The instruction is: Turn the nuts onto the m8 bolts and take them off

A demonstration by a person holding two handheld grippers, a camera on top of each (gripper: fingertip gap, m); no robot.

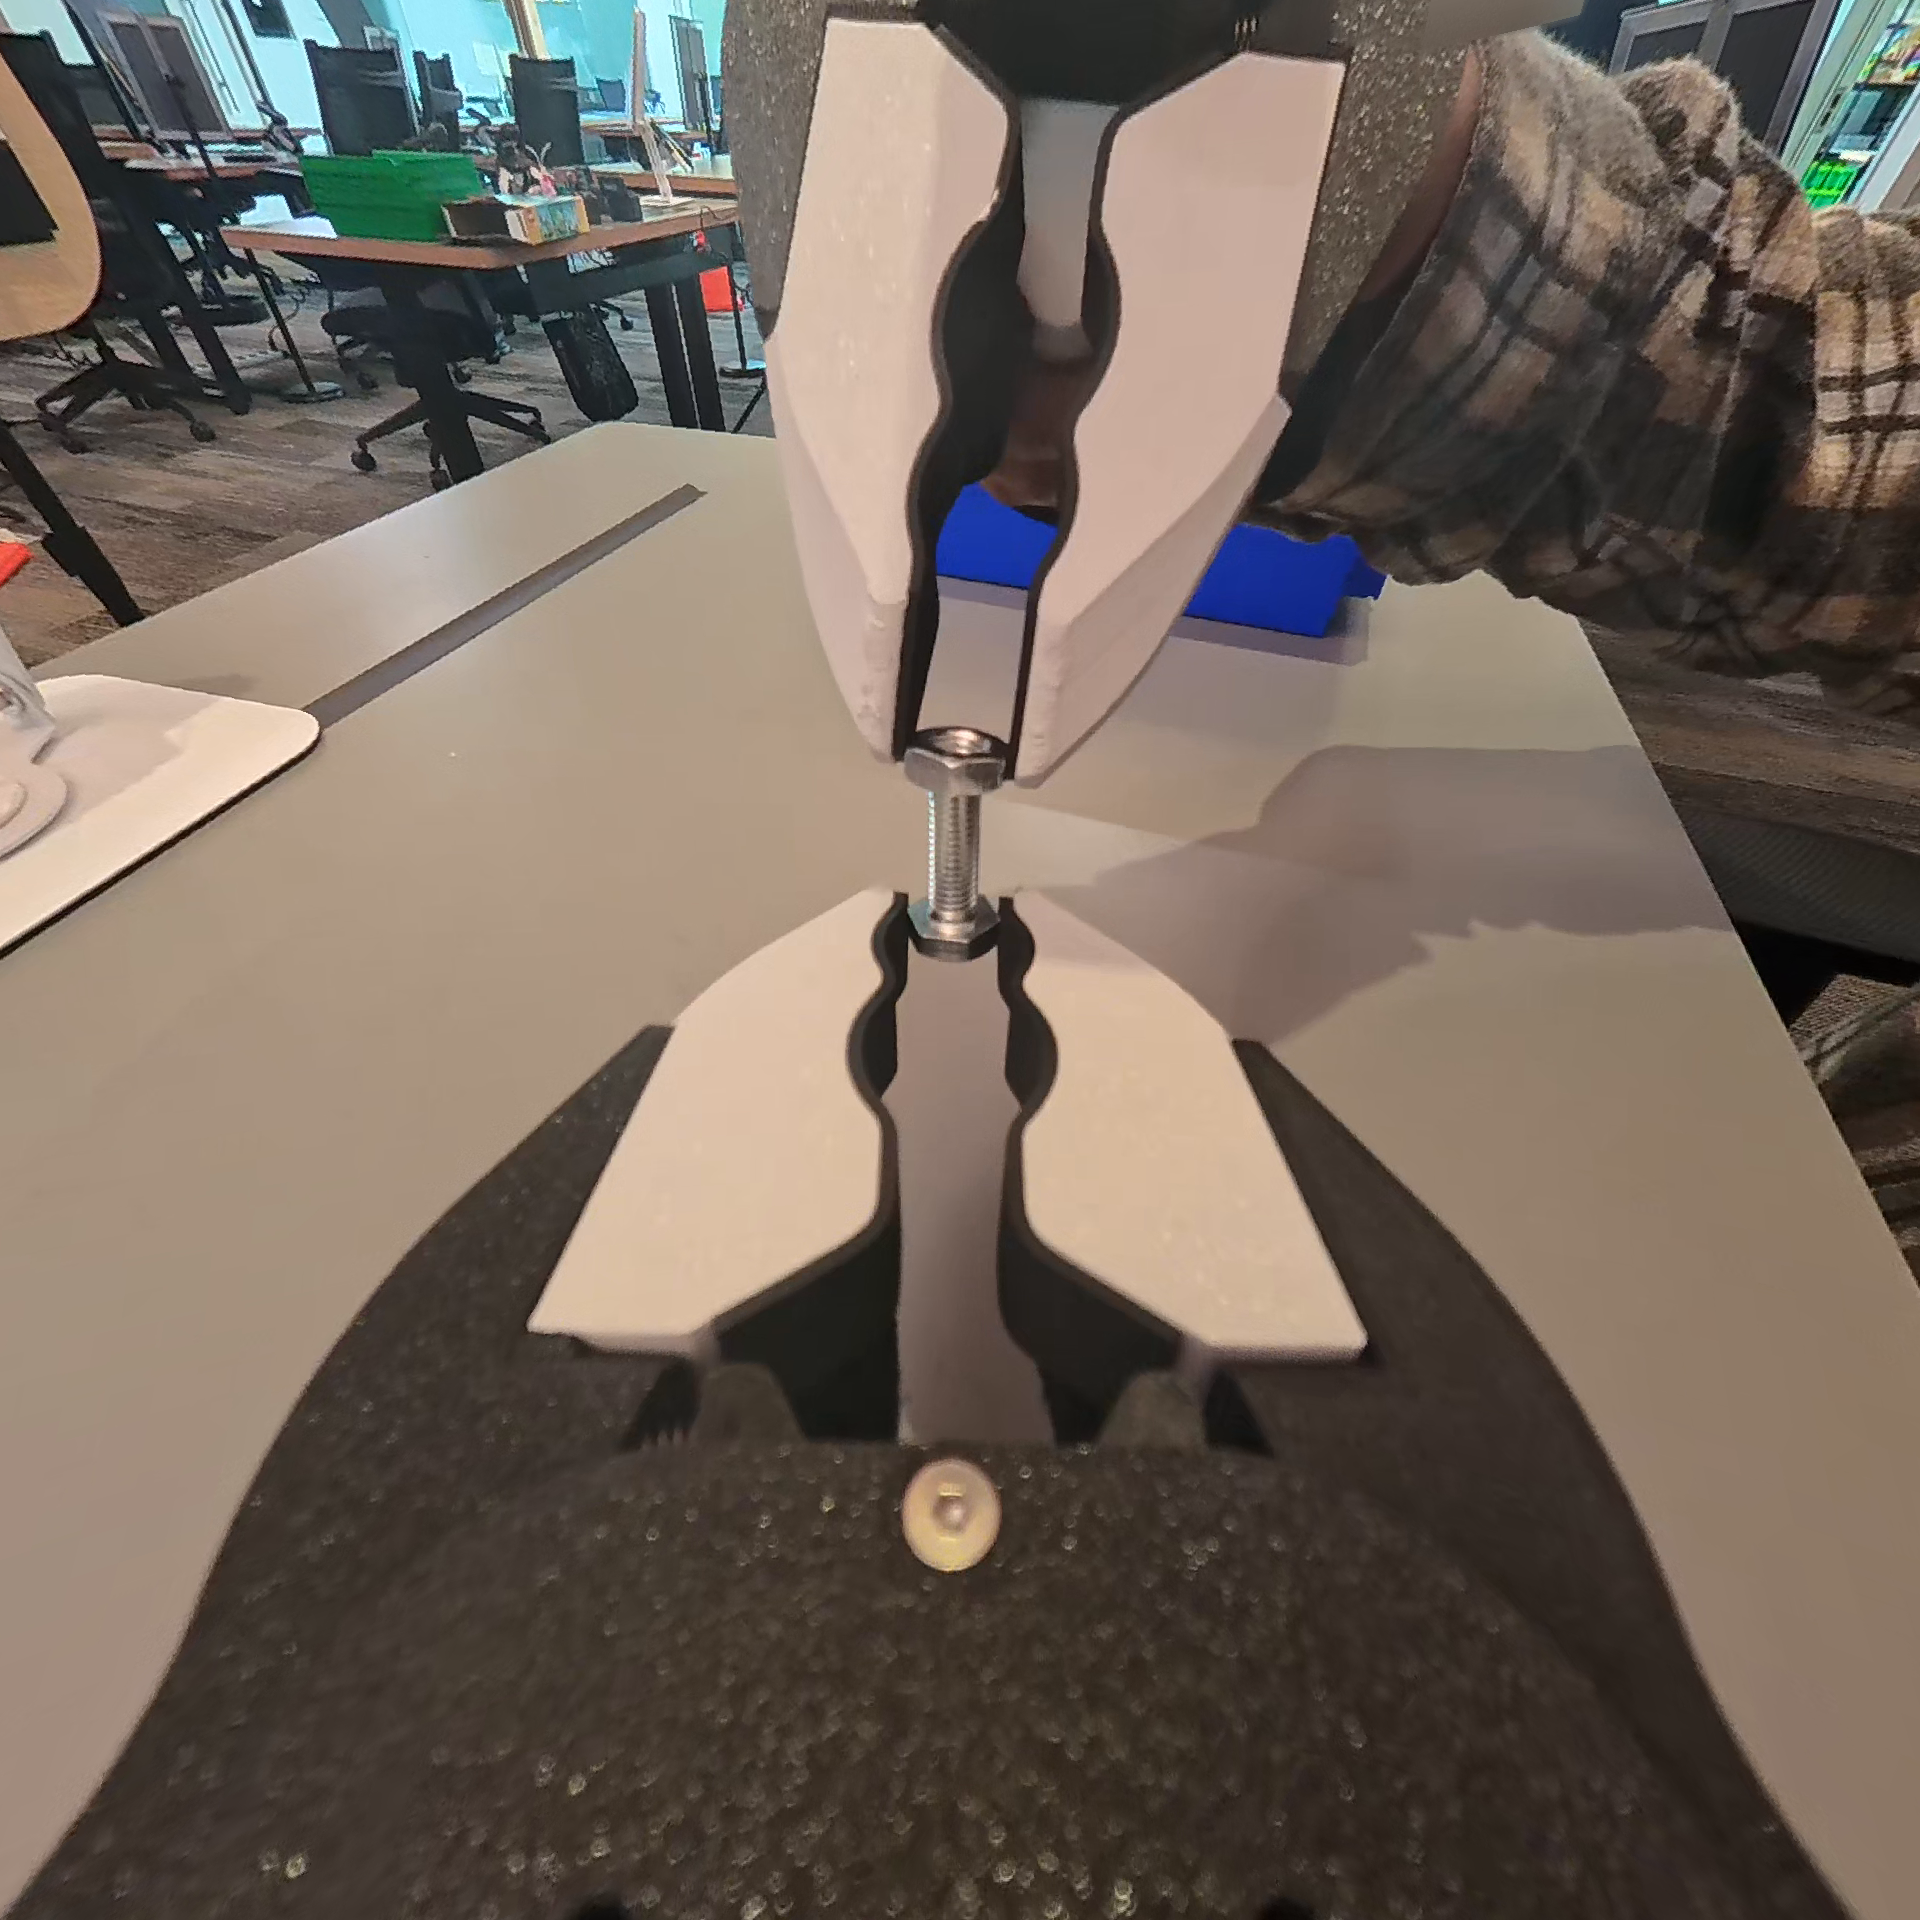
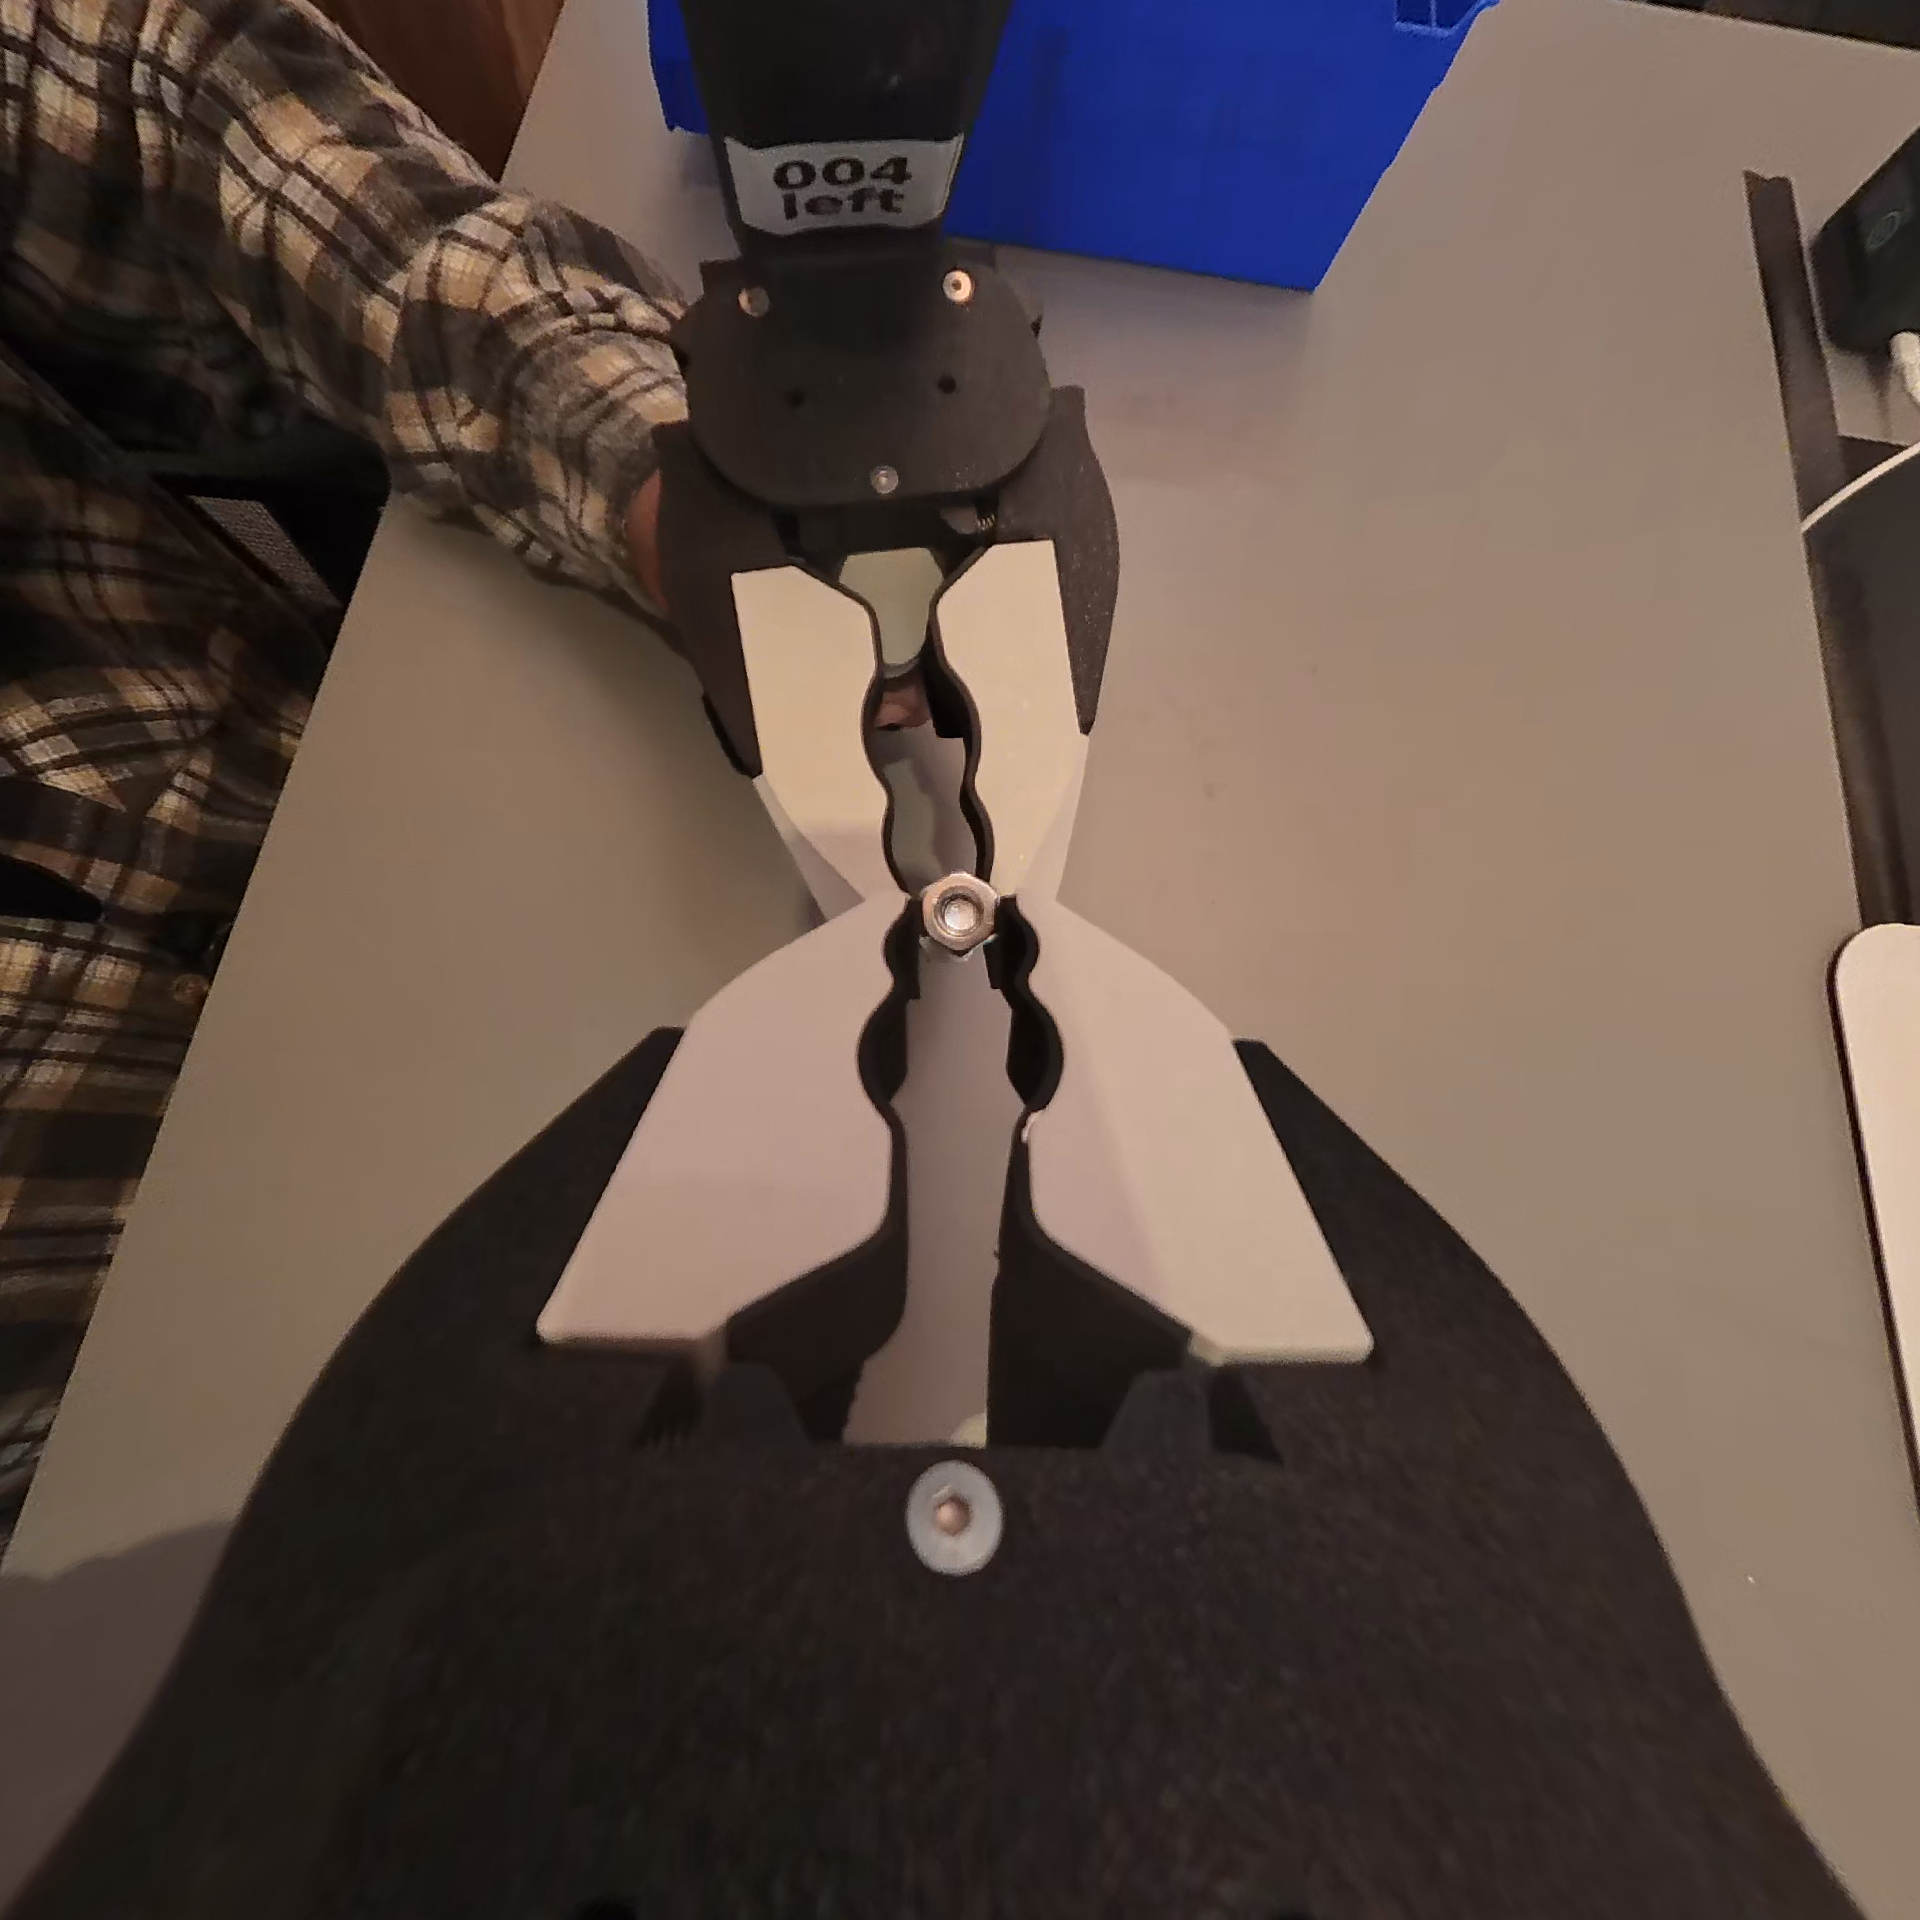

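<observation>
A silver M8 bolt (image 1: 952, 844) stands upright above the grey table (image 1: 468, 987). My left gripper (image 1: 951, 928) is shut on its hex head at the lower end. My right gripper (image 1: 954, 767) comes down from above and is shut on a silver hex nut (image 1: 954, 771) at the bolt's top end. In the right wrist view I look straight down the bolt. There the nut (image 2: 958, 918) sits between my right gripper's tips (image 2: 956, 935), with the bolt's end showing in its hole. The left gripper (image 2: 951, 883) reaches in from the far side, and the shank is hidden below the nut.
A blue bin (image 1: 1278, 582) stands on the table behind the grippers and also shows in the right wrist view (image 2: 1195, 135). A white pad (image 1: 156, 758) lies at the left. A dark slot (image 1: 520, 613) runs across the tabletop. A plaid sleeve (image 1: 1610, 364) holds the right gripper. My left and right fingertips are right by each other.
</observation>
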